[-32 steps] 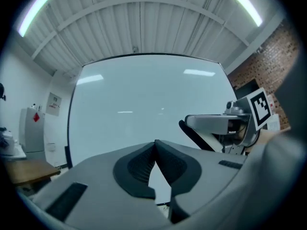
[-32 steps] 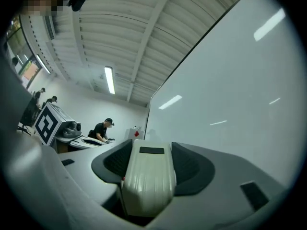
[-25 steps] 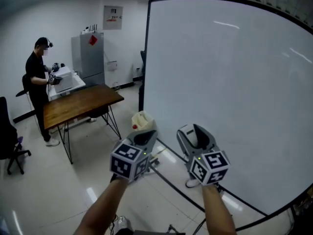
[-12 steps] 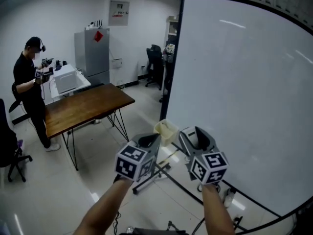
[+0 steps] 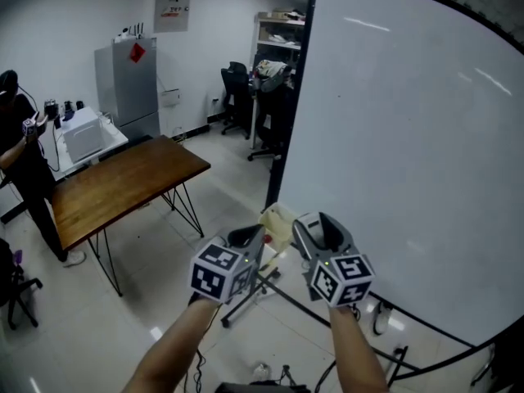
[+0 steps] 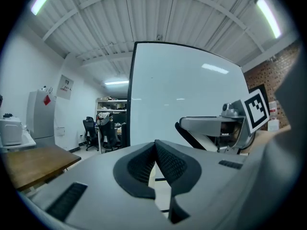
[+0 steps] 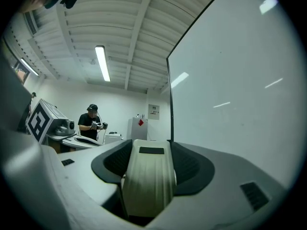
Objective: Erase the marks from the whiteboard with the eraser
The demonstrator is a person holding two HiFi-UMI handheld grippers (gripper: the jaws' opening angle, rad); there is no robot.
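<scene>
The whiteboard [image 5: 409, 154] fills the right of the head view; its surface looks almost blank, with only a tiny speck near its upper left. My right gripper [image 5: 318, 226] is held low in front of the board's lower left corner. In the right gripper view its jaws [image 7: 152, 145] are shut on a pale ribbed eraser [image 7: 147, 181], and the whiteboard [image 7: 240, 80] stands just to the right. My left gripper [image 5: 248, 237] floats beside it, apart from the board. Its jaws [image 6: 155, 145] are shut, pads touching, with nothing between them.
A wooden table [image 5: 123, 187] stands to the left, with a person [image 5: 16, 137] at its far end by a white appliance. A grey cabinet [image 5: 127, 84], office chairs [image 5: 237, 97] and shelves line the back wall. The board's stand legs [image 5: 246, 297] and a pale bin [image 5: 277, 219] are on the floor below the grippers.
The view has swung left: the board's left edge slid rightward, chairs and shelves behind it came into sight, and the person drifted to the left edge. Both grippers stayed side by side, jaws unchanged.
</scene>
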